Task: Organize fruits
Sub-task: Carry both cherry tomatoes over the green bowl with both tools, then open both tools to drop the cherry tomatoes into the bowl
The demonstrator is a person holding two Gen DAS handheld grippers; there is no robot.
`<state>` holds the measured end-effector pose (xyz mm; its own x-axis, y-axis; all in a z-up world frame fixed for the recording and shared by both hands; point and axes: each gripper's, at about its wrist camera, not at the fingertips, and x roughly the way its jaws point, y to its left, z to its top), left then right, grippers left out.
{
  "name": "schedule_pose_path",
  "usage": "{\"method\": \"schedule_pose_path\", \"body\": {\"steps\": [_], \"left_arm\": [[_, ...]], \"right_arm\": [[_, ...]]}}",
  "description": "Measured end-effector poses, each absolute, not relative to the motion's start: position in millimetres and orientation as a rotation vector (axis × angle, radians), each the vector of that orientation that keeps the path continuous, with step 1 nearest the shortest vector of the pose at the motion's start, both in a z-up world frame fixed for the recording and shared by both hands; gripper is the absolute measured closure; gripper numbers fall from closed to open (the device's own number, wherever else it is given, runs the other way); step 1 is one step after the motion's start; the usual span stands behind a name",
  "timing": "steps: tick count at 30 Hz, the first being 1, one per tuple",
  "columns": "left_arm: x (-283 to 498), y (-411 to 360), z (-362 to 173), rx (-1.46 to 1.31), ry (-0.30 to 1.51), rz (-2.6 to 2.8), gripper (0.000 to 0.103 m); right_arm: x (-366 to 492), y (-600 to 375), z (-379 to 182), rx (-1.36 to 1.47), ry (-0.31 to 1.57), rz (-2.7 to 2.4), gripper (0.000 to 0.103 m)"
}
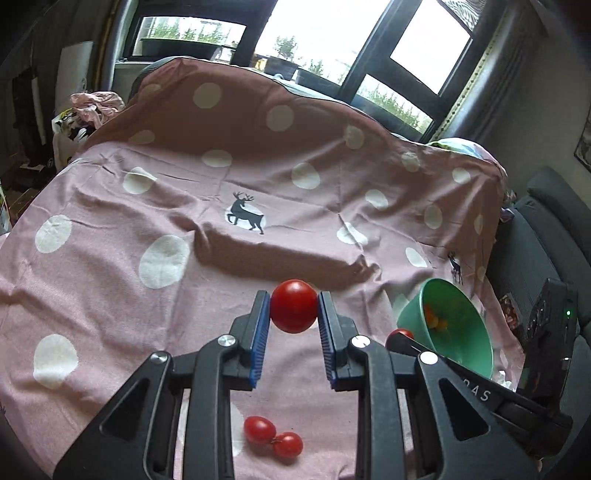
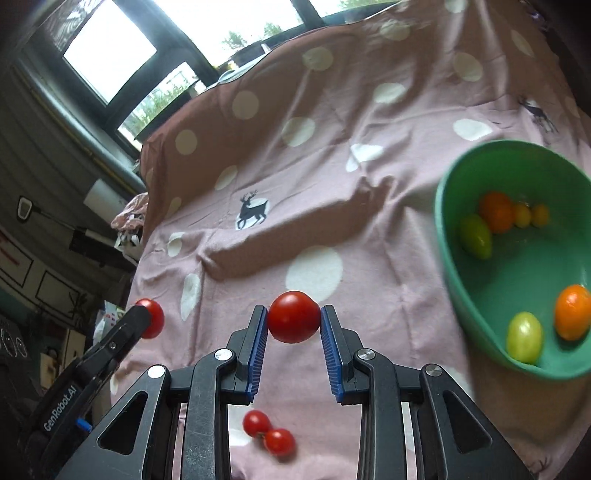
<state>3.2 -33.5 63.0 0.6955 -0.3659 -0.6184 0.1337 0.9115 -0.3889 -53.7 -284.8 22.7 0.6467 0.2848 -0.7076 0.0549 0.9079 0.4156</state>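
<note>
Red tomato sits clamped between the blue pads of the left gripper at lower centre of the left wrist view, lifted clear of the pink spotted cloth. Fingers narrow, pressing both sides of it. Right gripper the same — its fingers closed tight on a second red tomato, lower centre of the right wrist view.

Each gripper shows in the other's camera: right one at the lower right edge of the left view, left one at lower left of the right view, a red tomato at its tip.

Two small red tomatoes lie touching each other on the cloth at bottom centre, under the fingers.

Green bowl at right of the right view — holds orange, yellow and green tomatoes. In the left view the bowl shows at right, behind the right gripper.

Deer print mid-cloth. Window across the top.
</note>
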Motion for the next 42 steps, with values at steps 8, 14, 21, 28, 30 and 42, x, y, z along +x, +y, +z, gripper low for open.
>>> {"method": "schedule_pose_path", "body": {"steps": [8,14,21,28,30,42], "left_arm": [[-9.6,-103.1,63.4,-0.271,0.778,-0.482,0.078],[-6.8,-155.5,63.9,-0.161,0.772,-0.526,0.078],[12.4,-202.4,59.1,-0.171,0.788,-0.599,0.077],[23.1,-243.5,47.4,-0.107,0.821,-0.647,0.077],[23.8,-251.1,43.0,-0.096,0.835,-0.657,0.077],[31.1,-259.8,32.7,-0.113,0.868,-0.668,0.076]], "right_arm": [[-72.6,-352.8,26.1,0.514,0.753,0.012,0.072],[-85.9,-405.6,18.7,0.624,0.718,-0.045,0.072],[-88.3,-430.3,8.5,0.659,0.729,-0.121,0.072],[-90.5,-442.6,4.6,0.651,0.722,-0.181,0.072],[-89.8,-444.2,4.7,0.653,0.72,-0.176,0.072],[-93.1,-452.4,3.2,0.657,0.704,-0.213,0.072]]}}
